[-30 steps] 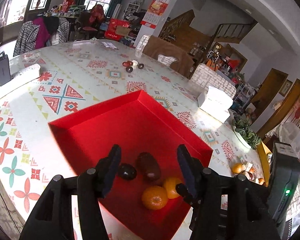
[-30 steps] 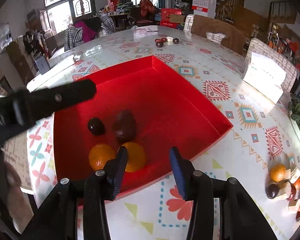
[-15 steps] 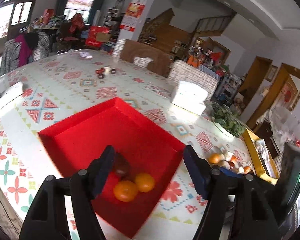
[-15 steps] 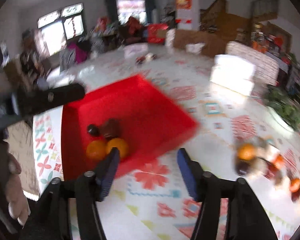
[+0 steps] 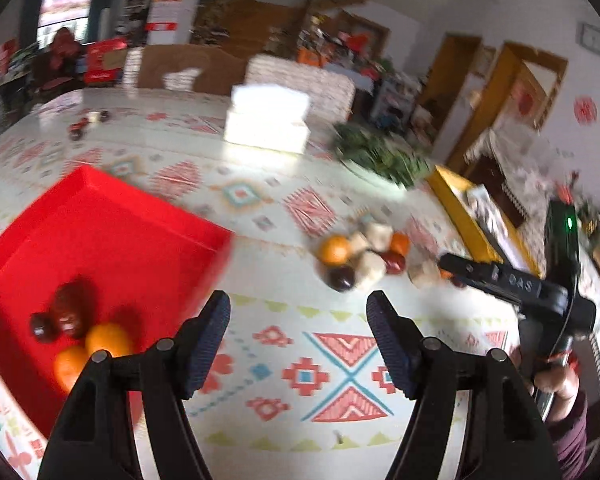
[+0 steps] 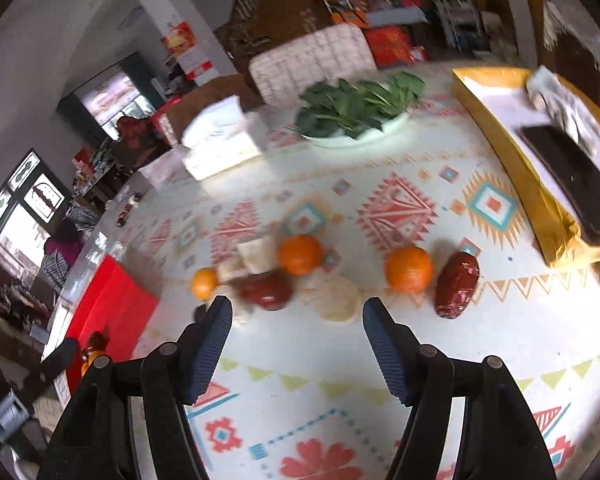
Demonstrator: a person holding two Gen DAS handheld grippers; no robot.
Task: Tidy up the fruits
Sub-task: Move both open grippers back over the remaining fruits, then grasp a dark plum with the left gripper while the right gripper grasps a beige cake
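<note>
A red tray [image 5: 112, 216] lies at the left, holding two oranges [image 5: 107, 338] and dark red fruits [image 5: 70, 310]. My left gripper [image 5: 298, 320] is open and empty over the patterned tablecloth, right of the tray. A loose pile of fruit [image 5: 336, 250] and pale chunks [image 5: 374, 266] lies ahead. My right gripper [image 6: 297, 320] is open and empty just before that pile: oranges [image 6: 301, 254] [image 6: 409, 268], a dark red fruit [image 6: 268, 290], a red date [image 6: 457, 282] and pale pieces [image 6: 334, 294]. The right gripper also shows in the left wrist view [image 5: 452, 262].
A white tissue box [image 5: 266, 122] stands behind. A plate of green leaves [image 6: 354, 110] sits at the back. A gold box [image 6: 512, 152] with a black phone [image 6: 572, 176] lies at the right. Small items [image 5: 86, 122] lie far left.
Both grippers have swung right, away from the red tray and toward the loose fruit pile. Both stay open and empty. The tray's fruit has not moved.
</note>
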